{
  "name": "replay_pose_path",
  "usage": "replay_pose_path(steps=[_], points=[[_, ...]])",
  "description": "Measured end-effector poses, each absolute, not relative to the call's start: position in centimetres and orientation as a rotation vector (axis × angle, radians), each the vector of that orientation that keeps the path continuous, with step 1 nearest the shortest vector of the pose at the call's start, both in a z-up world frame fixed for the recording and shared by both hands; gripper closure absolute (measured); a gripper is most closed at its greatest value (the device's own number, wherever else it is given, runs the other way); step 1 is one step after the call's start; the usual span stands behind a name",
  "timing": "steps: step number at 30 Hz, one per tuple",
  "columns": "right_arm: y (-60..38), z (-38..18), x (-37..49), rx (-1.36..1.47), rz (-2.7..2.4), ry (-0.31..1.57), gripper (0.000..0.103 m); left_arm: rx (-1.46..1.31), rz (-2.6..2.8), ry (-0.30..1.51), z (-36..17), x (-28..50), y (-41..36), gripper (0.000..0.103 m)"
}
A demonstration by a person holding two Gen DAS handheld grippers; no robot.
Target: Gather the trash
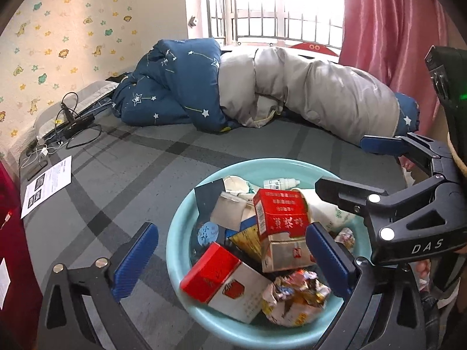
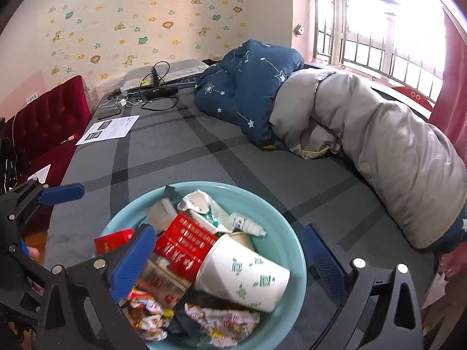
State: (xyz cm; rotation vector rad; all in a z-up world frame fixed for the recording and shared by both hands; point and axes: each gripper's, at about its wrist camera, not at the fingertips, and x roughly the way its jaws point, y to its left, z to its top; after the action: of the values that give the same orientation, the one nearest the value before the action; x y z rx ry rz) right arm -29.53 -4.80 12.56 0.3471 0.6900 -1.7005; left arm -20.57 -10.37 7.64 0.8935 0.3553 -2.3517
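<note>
Both your grippers stand wide and hold nothing; the left gripper hangs over the near rim of the basin, and the right gripper hangs over its other side, its far finger well out past the rim.

The trash sits in that basin, on the bed: a red box on top, a red-and-white pack toward you, crumpled wrappers, a paper cup on its side, a small white bottle near the far wall. I judge the collecting nearly done — no loose scrap shows on the sheet beside the basin.

So the step in hand looks like clearing off and checking for strays; do it cleanly. Lift both tools straight off the rim before you swing them; your left gripper's right finger hangs close over the heap, and a sideways drag could tip the red box out. Keep the two tools apart — they crowd each other over the basin.

Then sweep your view across the sheet: the paper sheet and the cables by the wall may not be trash; leave them unless you are sure. Look along the foot of the quilt, where small scraps could hide. If you must move the basin, take it by the rim on opposite sides and keep it level; the heap is loose.
</note>
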Motion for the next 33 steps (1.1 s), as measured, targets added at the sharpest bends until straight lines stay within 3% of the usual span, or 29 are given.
replay_pose_path(steps=[12,33], points=[[0.5,14.4,-26.9,0.349,-1.723,0.669,0.0,0.826,-2.342,0.33,10.1,-17.1,-6.6,0.0],[9.3,12.6,-24.0,0.352,-1.796,0.641,0.0,0.719,-2.282,0.368,8.5,-11.7,0.1,0.0]])
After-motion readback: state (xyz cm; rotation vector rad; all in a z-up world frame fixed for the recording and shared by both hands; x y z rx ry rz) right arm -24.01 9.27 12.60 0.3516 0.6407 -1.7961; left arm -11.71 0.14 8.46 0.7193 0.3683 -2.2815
